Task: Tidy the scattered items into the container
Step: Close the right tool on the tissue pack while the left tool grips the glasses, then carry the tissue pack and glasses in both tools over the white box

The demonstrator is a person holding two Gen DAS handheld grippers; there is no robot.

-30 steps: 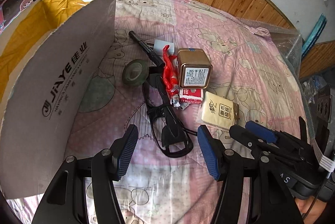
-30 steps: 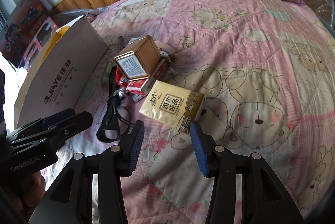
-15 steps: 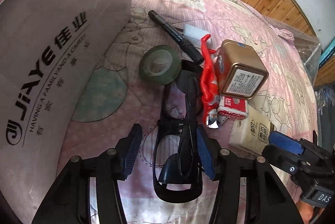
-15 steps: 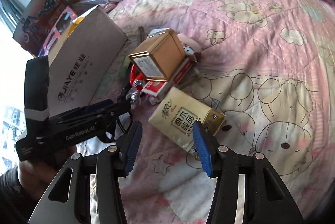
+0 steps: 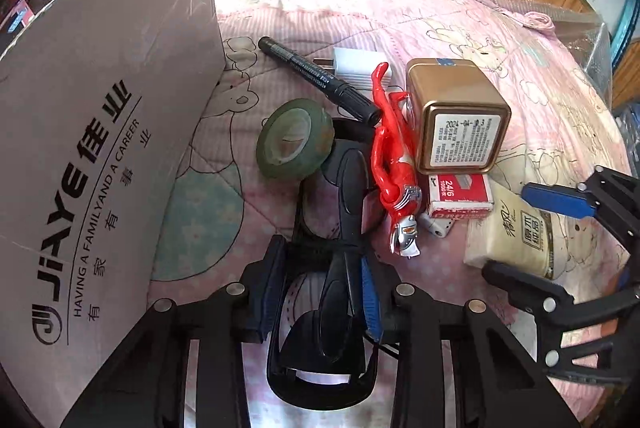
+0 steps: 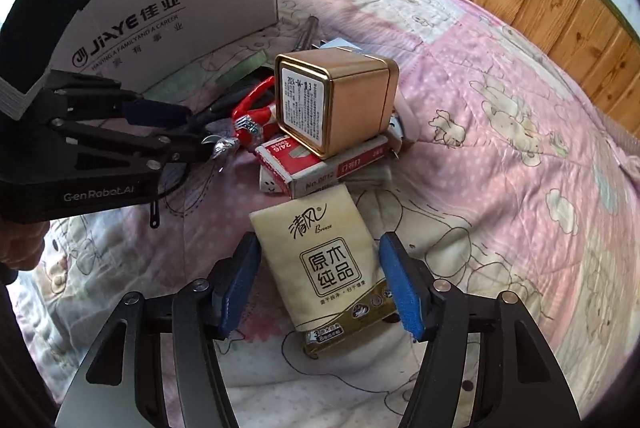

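Now, left wrist view: left gripper narrowed w/ pads either side of the black glasses, blue pad touching the folded temples; looks clamped on them. Glasses lie on the pink quilt just beside the cardboard box. Nearby: green tape roll, black marker, red figure, gold tin resting on the staples box.

Right wrist view: right gripper spread wide, fingers flanking the tissue pack; left pad near-touching, right pad w/ a gap, not gripping. Pack flat on quilt, just in front of staples box.
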